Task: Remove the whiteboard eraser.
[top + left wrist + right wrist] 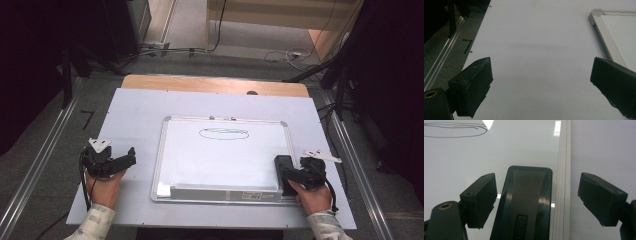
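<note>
We straddle the eraser point(524, 205) on the whiteboard point(225, 155) with our right gripper point(536, 197), jaws open, not pinching; next, squeeze, while our left gripper point(541, 85) idles open, empty.

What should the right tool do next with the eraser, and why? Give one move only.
Probably close the right tool on the black whiteboard eraser. The eraser lies between its jaws on the whiteboard, near the right frame; the left jaw sits close, the right one stands well apart, so nothing is gripped yet. An oval scribble waits near the board's top.
</note>
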{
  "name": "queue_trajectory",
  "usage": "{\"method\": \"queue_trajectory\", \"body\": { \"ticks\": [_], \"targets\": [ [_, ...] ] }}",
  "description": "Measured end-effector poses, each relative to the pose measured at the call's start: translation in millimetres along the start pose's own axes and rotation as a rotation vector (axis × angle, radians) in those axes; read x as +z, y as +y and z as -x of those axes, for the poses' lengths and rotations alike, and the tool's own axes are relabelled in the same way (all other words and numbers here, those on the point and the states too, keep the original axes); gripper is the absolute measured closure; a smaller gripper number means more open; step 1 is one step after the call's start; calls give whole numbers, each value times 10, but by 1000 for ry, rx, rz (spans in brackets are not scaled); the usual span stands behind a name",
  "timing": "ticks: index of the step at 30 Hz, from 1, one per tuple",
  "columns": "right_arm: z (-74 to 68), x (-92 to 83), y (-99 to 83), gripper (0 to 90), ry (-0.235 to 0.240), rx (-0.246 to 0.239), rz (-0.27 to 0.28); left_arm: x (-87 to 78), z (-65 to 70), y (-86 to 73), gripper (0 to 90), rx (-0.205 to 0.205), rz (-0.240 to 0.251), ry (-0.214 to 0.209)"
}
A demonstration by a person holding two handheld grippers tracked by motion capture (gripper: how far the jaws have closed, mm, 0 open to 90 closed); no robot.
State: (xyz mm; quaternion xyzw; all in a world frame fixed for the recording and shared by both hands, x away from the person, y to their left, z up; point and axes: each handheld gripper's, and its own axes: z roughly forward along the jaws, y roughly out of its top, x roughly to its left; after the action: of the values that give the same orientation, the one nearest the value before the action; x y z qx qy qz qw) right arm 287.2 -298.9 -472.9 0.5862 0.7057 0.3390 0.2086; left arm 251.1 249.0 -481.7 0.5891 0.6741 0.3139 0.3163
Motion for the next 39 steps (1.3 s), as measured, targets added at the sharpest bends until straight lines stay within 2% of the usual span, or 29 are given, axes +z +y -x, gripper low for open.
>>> {"method": "queue_trajectory", "body": {
  "ticks": [3, 7, 13, 21, 26, 39],
  "targets": [
    [12, 1, 3, 159, 2, 15, -3, 1, 1, 1, 46, 0, 0, 0],
    [-12, 30, -12, 161, -8, 8, -18, 9, 9, 1, 46, 3, -1, -2],
    [-52, 67, -32, 212, -21, -29, -27, 14, 5, 0, 46, 4, -5, 0],
    [-89, 119, -49, 252, -23, -25, -74, 17, 0, -2, 47, -1, -9, -1],
    [-124, 142, -56, 298, -27, -42, -84, 21, 1, -3, 46, -5, -9, -4],
    [-144, 175, -44, 326, -32, -49, -106, 69, -38, -15, 46, -17, -17, -3]
  ]
}}
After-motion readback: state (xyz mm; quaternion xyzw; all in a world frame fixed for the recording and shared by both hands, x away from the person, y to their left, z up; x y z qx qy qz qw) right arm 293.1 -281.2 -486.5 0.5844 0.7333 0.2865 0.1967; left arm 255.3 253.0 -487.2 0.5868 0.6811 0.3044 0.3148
